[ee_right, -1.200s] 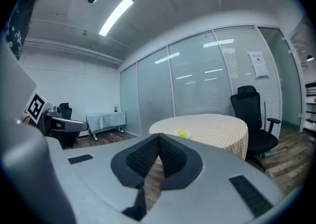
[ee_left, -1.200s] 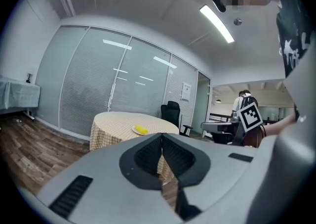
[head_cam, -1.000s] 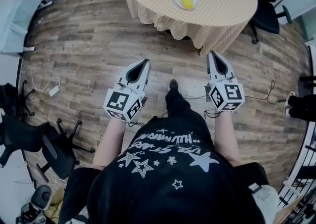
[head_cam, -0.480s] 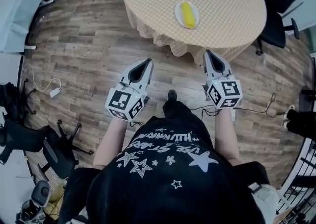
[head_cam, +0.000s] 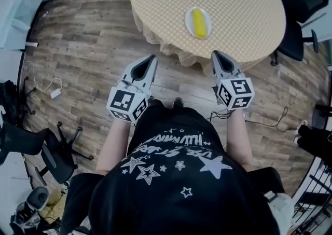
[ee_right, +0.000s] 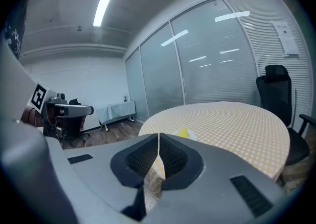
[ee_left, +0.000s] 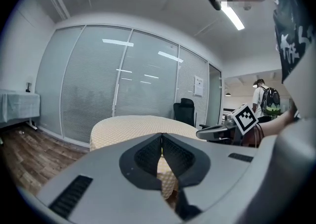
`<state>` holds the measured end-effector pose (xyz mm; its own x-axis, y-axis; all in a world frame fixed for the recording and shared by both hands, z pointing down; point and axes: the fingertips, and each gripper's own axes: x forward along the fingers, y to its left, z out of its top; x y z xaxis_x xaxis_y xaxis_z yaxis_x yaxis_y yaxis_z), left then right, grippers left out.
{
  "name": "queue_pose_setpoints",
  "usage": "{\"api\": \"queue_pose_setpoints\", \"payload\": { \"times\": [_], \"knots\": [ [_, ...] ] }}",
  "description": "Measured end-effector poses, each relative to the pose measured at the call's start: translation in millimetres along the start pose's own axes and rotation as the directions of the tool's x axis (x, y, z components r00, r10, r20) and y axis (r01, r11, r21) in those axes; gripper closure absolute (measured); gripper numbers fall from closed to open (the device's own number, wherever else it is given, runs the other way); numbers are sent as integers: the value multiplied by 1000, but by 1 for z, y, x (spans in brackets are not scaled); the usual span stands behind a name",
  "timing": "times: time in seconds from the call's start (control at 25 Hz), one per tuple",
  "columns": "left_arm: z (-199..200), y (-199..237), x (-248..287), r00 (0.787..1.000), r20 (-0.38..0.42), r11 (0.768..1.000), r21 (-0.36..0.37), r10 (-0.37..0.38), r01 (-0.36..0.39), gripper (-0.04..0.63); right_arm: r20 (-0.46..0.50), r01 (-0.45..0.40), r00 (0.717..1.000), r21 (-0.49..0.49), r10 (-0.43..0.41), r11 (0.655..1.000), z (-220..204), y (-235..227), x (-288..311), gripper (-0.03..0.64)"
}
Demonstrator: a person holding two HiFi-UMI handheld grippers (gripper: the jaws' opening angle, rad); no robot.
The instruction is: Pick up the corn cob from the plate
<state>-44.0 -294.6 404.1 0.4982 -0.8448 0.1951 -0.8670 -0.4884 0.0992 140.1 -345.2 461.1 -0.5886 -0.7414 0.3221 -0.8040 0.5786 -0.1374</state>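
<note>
A yellow corn cob lies on a small white plate on the round table with a checked cloth. From the right gripper view the corn cob shows just past the jaws, on the near part of the table. My left gripper hangs over the wood floor just short of the table's edge, its jaws shut and empty. My right gripper reaches the table's near edge, below and right of the plate, also shut with nothing held.
Black office chairs stand at the table's far right. Another chair and cables lie on the floor at the left. Glass partition walls stand behind the table. A person with a backpack stands far off.
The person has walked toward the table. Both grippers have come forward with them, from over open floor to the table's near edge. Both stay shut.
</note>
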Motion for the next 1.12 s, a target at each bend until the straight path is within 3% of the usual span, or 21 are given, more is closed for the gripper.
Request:
{"api": "queue_pose_setpoints", "payload": {
  "times": [0.28, 0.48, 0.64, 0.92, 1.12],
  "knots": [
    [1, 30, 11, 1000, -8, 1000, -24, 16, -16, 588, -30, 0, 1000, 27, 1, 1000, 5, -2, 35, 588],
    [-3, 55, 41, 999, -35, 999, -40, -30, 28, 588, -58, 33, 998, 61, -29, 998, 7, -10, 63, 588],
    [-6, 79, 79, 994, -55, 994, -58, -90, 87, 588, -102, 106, 990, 107, -96, 989, 6, -30, 91, 586],
    [3, 127, 147, 979, -81, 982, -61, -186, 181, 588, -218, 196, 963, 152, -160, 969, 7, -58, 147, 586],
    [11, 158, 183, 968, -94, 972, -64, -232, 227, 588, -335, 253, 923, 160, -188, 954, 2, -67, 174, 578]
  ]
}}
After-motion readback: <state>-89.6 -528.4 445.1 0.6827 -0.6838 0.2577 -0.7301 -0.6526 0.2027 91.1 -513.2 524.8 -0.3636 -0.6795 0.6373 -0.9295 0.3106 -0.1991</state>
